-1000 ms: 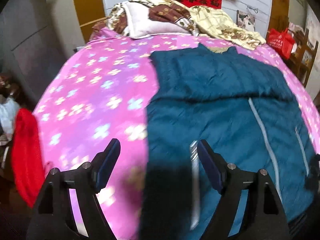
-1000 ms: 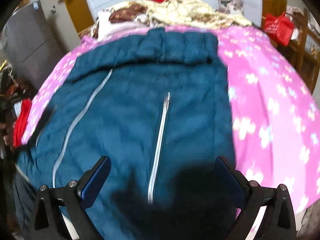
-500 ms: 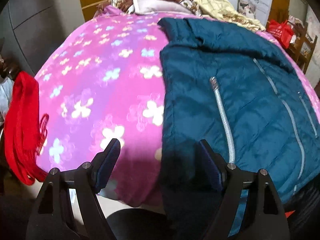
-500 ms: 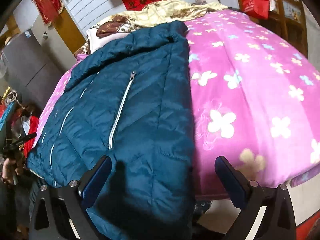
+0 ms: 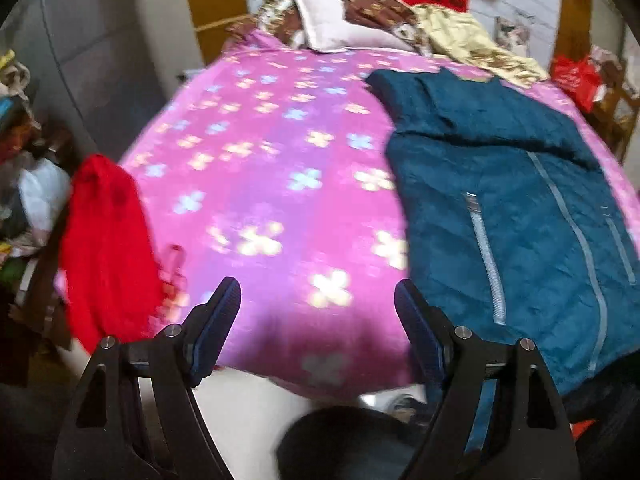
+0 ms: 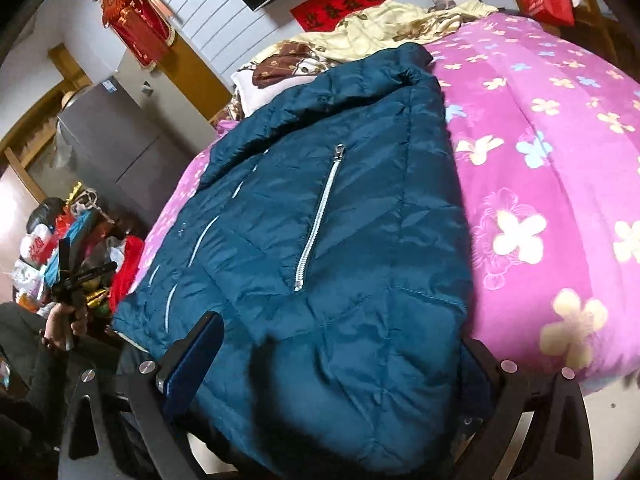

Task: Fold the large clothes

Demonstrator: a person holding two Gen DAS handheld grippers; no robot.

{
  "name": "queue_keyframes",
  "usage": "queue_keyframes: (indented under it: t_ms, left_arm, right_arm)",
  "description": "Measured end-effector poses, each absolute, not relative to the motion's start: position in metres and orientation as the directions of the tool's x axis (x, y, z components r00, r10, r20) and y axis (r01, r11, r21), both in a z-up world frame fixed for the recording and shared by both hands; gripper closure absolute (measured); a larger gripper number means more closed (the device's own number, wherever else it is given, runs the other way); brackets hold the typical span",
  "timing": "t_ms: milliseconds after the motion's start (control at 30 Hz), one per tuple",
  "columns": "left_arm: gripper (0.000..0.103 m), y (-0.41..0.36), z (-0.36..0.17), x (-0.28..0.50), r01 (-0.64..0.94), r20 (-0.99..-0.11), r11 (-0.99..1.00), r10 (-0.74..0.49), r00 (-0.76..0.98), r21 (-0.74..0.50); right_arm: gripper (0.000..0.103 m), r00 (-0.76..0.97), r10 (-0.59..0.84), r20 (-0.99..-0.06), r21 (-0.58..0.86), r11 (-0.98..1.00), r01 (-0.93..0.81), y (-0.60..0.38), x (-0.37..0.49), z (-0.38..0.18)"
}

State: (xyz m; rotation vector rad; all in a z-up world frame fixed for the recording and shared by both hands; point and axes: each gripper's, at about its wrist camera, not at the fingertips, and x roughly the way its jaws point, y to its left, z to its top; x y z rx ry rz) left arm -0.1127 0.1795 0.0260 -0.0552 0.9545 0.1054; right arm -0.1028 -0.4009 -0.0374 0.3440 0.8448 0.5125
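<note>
A dark teal quilted jacket (image 5: 516, 200) with silver zippers lies flat on the pink flowered bed (image 5: 260, 168), its hem hanging over the near edge. In the left wrist view my left gripper (image 5: 318, 312) is open and empty over the bed's near edge, left of the jacket. In the right wrist view the jacket (image 6: 320, 220) fills the middle. My right gripper (image 6: 332, 360) is open, its fingers (image 6: 196, 356) standing either side of the jacket's hanging hem corner, not closed on it.
A red garment (image 5: 104, 248) hangs at the bed's left corner. Pillows and a yellow quilt (image 5: 400, 28) lie at the head of the bed. Clutter and bags (image 6: 52, 248) stand on the floor at left. A red bag (image 5: 576, 76) sits at the far right.
Both grippers have pulled back toward the foot of the bed. The left one has shifted left off the jacket. The right one now has the hem corner between its open fingers.
</note>
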Motion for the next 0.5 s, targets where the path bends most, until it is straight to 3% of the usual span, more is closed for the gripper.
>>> queue_keyframes:
  t_ms: [200, 500]
  left_arm:
    - [0.023, 0.125, -0.023, -0.130, 0.012, -0.848, 0.997, -0.068, 0.525, -0.073]
    - [0.023, 0.109, -0.041, -0.132, 0.088, -0.785, 0.934, -0.340, 0.517, -0.347]
  right_arm:
    - [0.015, 0.552, 0.554, -0.623, 0.473, 0.829, -0.299, -0.401, -0.106, -0.037]
    - [0.014, 0.587, 0.539, -0.604, 0.460, 0.837, -0.295, -0.395, -0.108, -0.039]
